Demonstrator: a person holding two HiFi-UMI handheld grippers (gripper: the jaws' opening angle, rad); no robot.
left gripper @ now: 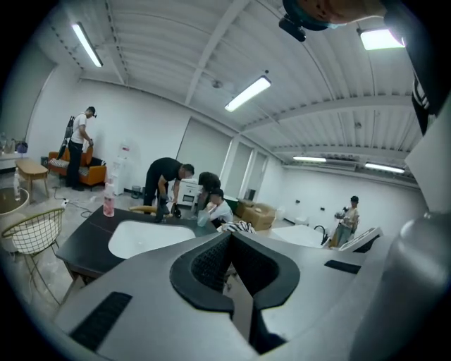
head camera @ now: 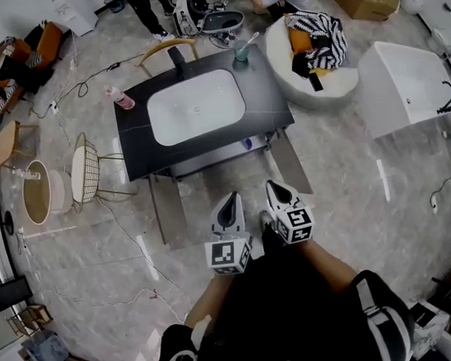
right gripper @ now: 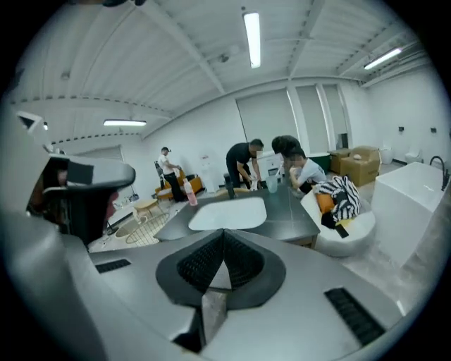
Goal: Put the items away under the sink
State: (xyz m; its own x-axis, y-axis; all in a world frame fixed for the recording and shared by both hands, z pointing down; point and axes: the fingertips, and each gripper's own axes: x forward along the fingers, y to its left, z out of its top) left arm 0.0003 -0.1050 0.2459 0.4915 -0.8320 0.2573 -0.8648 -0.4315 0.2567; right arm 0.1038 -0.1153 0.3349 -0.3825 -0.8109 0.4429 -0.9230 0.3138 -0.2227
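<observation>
A dark-topped vanity (head camera: 133, 143) with a white basin (head camera: 195, 106) stands ahead of me on the floor. Its two cabinet doors (head camera: 167, 209) hang open toward me, and a small blue item (head camera: 247, 144) shows at the cabinet's front edge. On the top stand a pink bottle (head camera: 120, 98), a teal cup (head camera: 241, 50) with a toothbrush, and a black faucet (head camera: 177, 59). My left gripper (head camera: 228, 206) and right gripper (head camera: 279, 190) are raised side by side short of the vanity. Both are shut with nothing between the jaws.
A wire chair (head camera: 85, 172) and a round side table (head camera: 36, 192) stand left of the vanity. A white round seat with a striped cloth (head camera: 313, 54) and a white tub (head camera: 405, 83) are on the right. People work behind the vanity. Cables trail over the floor.
</observation>
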